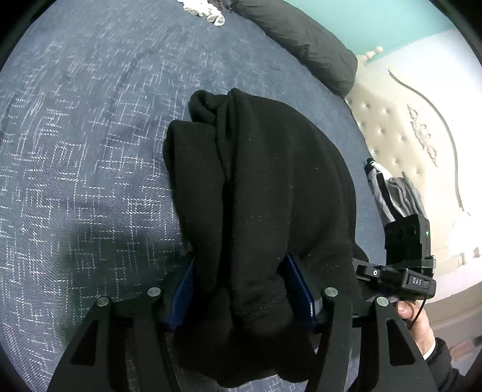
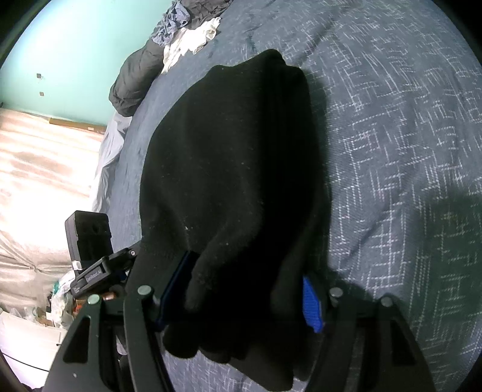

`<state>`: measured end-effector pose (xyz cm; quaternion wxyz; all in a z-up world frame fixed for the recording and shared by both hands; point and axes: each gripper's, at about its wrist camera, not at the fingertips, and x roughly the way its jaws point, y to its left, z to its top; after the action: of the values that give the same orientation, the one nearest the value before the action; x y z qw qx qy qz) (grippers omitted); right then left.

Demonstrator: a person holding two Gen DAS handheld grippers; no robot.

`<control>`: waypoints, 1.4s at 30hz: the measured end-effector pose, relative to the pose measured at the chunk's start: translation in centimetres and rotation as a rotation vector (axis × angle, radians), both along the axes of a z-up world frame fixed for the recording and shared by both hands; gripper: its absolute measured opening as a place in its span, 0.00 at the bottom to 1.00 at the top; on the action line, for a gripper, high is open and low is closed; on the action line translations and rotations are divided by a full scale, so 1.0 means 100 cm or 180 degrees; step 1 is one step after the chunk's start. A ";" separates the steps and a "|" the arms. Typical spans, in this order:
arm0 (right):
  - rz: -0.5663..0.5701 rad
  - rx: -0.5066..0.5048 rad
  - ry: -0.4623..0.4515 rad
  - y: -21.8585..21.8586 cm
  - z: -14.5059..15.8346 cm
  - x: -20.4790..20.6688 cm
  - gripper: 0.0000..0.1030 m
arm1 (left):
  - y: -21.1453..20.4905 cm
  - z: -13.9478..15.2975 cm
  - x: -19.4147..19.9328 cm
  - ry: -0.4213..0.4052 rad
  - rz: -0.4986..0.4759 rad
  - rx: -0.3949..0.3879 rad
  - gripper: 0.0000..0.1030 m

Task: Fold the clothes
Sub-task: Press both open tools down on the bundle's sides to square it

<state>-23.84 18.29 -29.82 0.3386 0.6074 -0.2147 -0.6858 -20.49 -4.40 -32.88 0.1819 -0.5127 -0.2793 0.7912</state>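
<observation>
A black fleece garment [image 1: 265, 193] is bunched into a thick bundle above a dark blue patterned bedspread [image 1: 84, 144]. My left gripper [image 1: 241, 289] is shut on one end of it, the cloth filling the gap between its blue pads [image 1: 296, 286]. In the right wrist view the same black garment [image 2: 229, 169] hangs forward over the bedspread [image 2: 391, 150], and my right gripper [image 2: 241, 298] is shut on its near end, blue pads [image 2: 311, 304] pressed into the folds. The other gripper's body [image 1: 403, 259] shows at the right of the left wrist view, held by a hand [image 1: 415, 322].
A dark grey pillow [image 1: 307, 42] lies at the bed's far edge beside a tufted cream headboard [image 1: 400, 132]. Grey striped clothes [image 1: 391, 193] sit by the headboard. A heap of white and dark clothes [image 2: 192, 27] lies at the far side. A teal wall [image 2: 75, 60] stands behind.
</observation>
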 end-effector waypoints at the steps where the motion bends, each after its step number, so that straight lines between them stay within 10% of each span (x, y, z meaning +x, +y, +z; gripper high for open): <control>1: -0.0004 -0.0002 -0.0002 0.001 -0.001 0.000 0.65 | 0.000 0.000 -0.001 0.0000 0.0000 -0.0004 0.61; 16: -0.0048 0.0019 0.0164 -0.005 0.002 0.005 0.53 | -0.005 -0.011 -0.003 0.0052 0.0013 0.0160 0.56; 42: -0.0082 -0.0090 0.0967 0.018 0.105 0.010 0.37 | 0.042 0.087 -0.006 0.0502 -0.0136 0.0031 0.35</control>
<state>-22.88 20.05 -19.28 0.3669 0.4891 -0.1784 -0.7710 -21.13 -0.21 -24.21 0.2226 -0.4538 -0.2569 0.8237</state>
